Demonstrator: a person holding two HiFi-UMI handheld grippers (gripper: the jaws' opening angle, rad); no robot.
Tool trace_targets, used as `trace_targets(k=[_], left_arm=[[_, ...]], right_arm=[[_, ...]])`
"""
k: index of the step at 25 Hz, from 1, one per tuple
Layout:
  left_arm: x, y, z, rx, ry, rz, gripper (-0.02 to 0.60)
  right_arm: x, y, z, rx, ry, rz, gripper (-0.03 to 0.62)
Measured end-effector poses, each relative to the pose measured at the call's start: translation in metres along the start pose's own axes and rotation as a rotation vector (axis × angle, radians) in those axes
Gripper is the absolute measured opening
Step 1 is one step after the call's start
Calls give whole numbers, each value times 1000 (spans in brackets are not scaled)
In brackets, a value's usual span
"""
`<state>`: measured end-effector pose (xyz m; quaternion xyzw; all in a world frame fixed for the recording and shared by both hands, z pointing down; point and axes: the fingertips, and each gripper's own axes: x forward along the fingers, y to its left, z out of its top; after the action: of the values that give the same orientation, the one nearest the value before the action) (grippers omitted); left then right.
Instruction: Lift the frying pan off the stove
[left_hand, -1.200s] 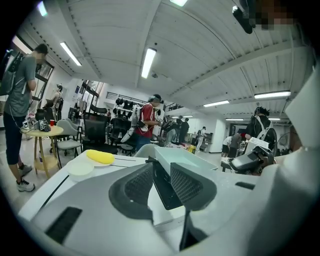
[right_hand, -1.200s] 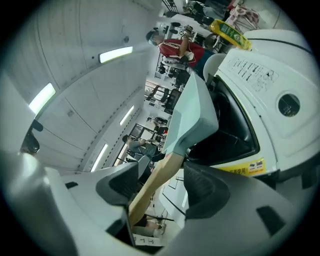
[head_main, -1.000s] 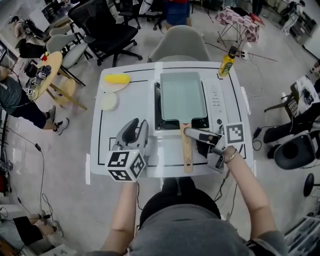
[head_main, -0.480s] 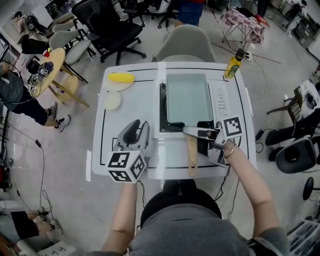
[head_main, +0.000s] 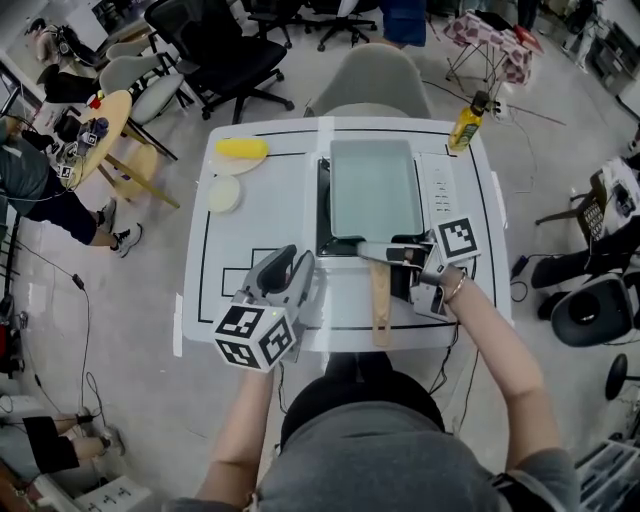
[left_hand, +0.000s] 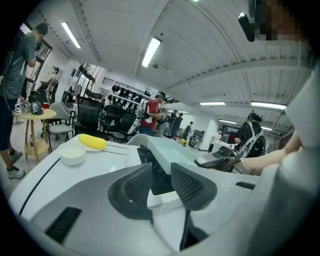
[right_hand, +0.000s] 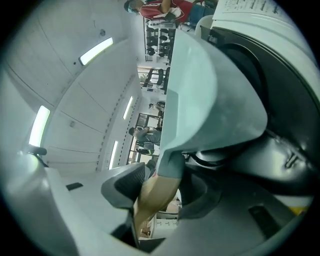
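A pale green rectangular frying pan (head_main: 373, 187) sits on the black-and-white stove (head_main: 437, 190) at the table's middle right. Its wooden handle (head_main: 380, 300) points toward me. My right gripper (head_main: 378, 254) reaches in from the right at the handle's root. Its jaws are closing, and in the right gripper view the handle (right_hand: 155, 192) lies between the fingers of the right gripper (right_hand: 160, 187), against one with a gap to the other. The pan (right_hand: 200, 100) fills that view above. My left gripper (head_main: 290, 268) hovers over the table's front left, open and empty; past its jaws (left_hand: 161, 175) I see the pan (left_hand: 172, 150).
A yellow item on a plate (head_main: 240, 149) and a white bowl (head_main: 223, 194) lie at the table's (head_main: 250, 240) far left. A yellow oil bottle (head_main: 466, 122) stands at the far right corner. A grey chair (head_main: 375, 80) is behind the table.
The right gripper's jaws have narrowed around the pan handle near its root. The left gripper has drifted slightly right and forward. The pan stays on the stove.
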<state>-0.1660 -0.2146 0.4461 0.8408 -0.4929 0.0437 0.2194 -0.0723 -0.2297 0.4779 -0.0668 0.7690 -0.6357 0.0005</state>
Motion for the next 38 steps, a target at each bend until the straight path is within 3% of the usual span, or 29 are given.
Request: trace_targets(k=[6,15,25,30,34,38], left_arm=[[1,-36,-4,-68,58,-135,124],[9,-82,-20,-407,155,-364,189],[21,-120,-39,-630,278,-504,215],[26,-143,-40,-681,344,-605,213],[33,-148,-41,-694,374,-628,210],[35,-149,-41,-707,407,-649,164]], right_arm=[[0,0,1,17,-8,11,193],[1,0,0,29,-6,19,193],[3,1,0,29,-1,30,195],[3,2,-1,34,-4,40,195],[3,1,0,30,-10,46,195],[5,4,2,27,-10,59,195]])
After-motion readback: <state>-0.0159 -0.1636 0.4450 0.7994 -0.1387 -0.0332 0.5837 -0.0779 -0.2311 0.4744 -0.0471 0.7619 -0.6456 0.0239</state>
